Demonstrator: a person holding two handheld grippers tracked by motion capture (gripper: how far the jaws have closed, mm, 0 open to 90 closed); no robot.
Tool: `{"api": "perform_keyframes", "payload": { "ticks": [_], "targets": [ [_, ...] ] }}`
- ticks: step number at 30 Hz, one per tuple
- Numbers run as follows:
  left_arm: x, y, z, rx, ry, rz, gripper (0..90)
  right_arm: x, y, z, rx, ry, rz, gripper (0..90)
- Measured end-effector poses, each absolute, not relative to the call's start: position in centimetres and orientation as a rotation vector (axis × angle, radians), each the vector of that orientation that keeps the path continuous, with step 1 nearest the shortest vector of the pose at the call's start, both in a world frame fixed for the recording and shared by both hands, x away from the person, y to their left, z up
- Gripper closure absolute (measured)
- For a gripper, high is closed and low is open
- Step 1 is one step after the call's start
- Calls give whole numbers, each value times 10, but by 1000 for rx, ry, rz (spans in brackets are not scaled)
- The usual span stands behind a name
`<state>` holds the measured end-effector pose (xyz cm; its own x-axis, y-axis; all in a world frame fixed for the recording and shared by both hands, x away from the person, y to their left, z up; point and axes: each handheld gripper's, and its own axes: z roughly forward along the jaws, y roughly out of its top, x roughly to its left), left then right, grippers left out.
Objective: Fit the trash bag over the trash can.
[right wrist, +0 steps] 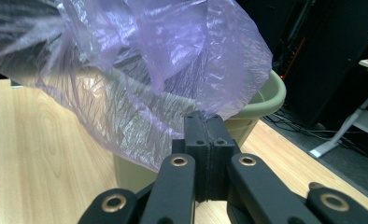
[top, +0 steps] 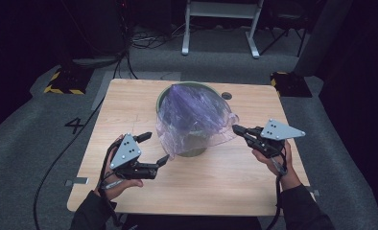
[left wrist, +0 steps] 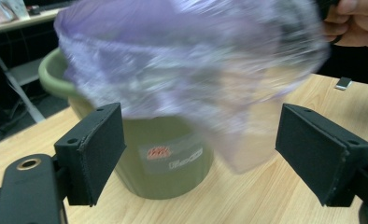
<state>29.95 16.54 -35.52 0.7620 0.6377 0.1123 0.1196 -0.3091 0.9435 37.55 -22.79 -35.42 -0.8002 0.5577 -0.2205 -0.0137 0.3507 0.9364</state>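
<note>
I am holding one thin, crinkled, translucent purple plastic bag (top: 194, 115) over one round olive-green plastic bucket (top: 192, 149) that is standing at the centre of the high view on one pale wooden table (top: 216, 179). The bag is billowing up above the bucket's rim and spilling down over its near side.

My right gripper (top: 235, 128), at the right of centre in the high view, is pinching the bag's right edge: in the right gripper view the two black pads are pressing flat together at the lower middle of the frame, with the purple film (right wrist: 140, 88) rising out from between them and spreading across the whole upper half. The bucket's green rim (right wrist: 266, 100) is showing just behind, at the right.

My left gripper (top: 154, 149), at the lower left of centre in the high view, is standing with its jaws wide apart and nothing between the pads. In the left gripper view the bag (left wrist: 191, 60) is hanging blurred in the upper middle, above and beyond the two pads, and the bucket (left wrist: 168, 158) with its one small label is sitting between them, farther off. The bag's lower corner is lying just beside my left gripper's near fingertip in the high view; I cannot tell whether they are touching.
</note>
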Motion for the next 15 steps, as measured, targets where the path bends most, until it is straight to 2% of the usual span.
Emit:
{"api": "perform_keyframes", "payload": {
  "ticks": [3,6,11,15],
  "targets": [
    [294,151,-346,1839,565,582,152,375,-227,-355,474,2103,1455,900],
    [287,137,-340,1835,526,653,152,374,-228,-356,474,2103,1456,900],
    [288,121,-334,1816,557,752,155,372,-229,-359,474,2100,1453,900],
    [310,120,-334,1824,622,772,240,371,-229,-362,462,2113,1451,900]
  ]
}}
